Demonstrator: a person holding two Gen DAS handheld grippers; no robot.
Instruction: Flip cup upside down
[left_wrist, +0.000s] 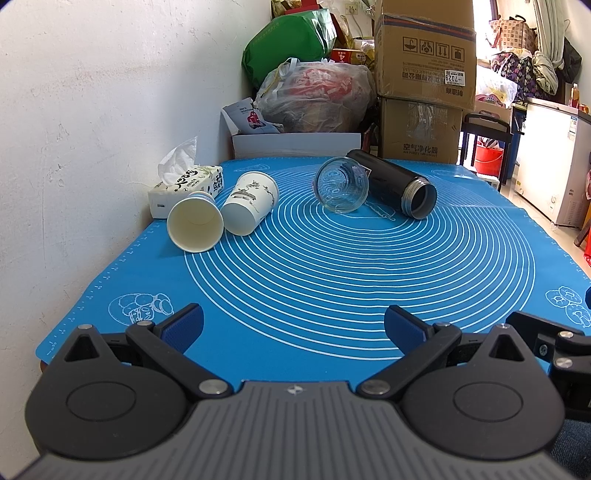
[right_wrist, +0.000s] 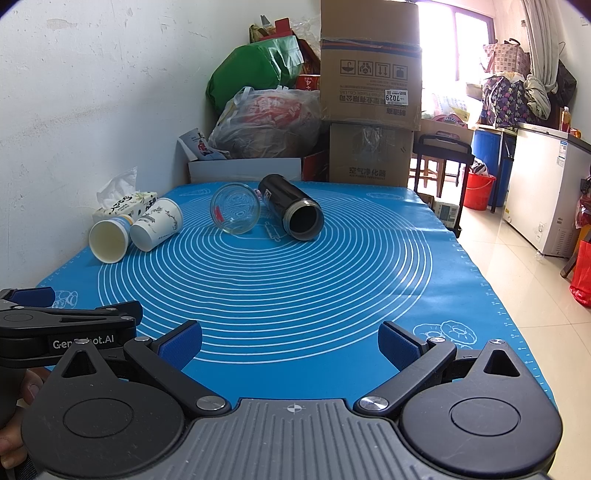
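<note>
Several cups lie on their sides on the blue mat (left_wrist: 332, 280). A plain paper cup (left_wrist: 195, 225) lies mouth toward me at the far left, a printed paper cup (left_wrist: 251, 208) beside it. A clear glass (left_wrist: 341, 184) and a black flask (left_wrist: 399, 186) lie at the back middle. They also show in the right wrist view: plain cup (right_wrist: 109, 240), printed cup (right_wrist: 157, 223), glass (right_wrist: 236, 212), flask (right_wrist: 291, 210). My left gripper (left_wrist: 293, 326) is open and empty near the front edge. My right gripper (right_wrist: 290, 341) is open and empty, beside the left one.
A tissue pack (left_wrist: 184, 184) sits by the white wall at the far left. Cardboard boxes (left_wrist: 424, 74) and full bags (left_wrist: 317, 96) stand behind the table. The mat's right edge (right_wrist: 491, 295) drops to a tiled floor with a white freezer (right_wrist: 546, 192).
</note>
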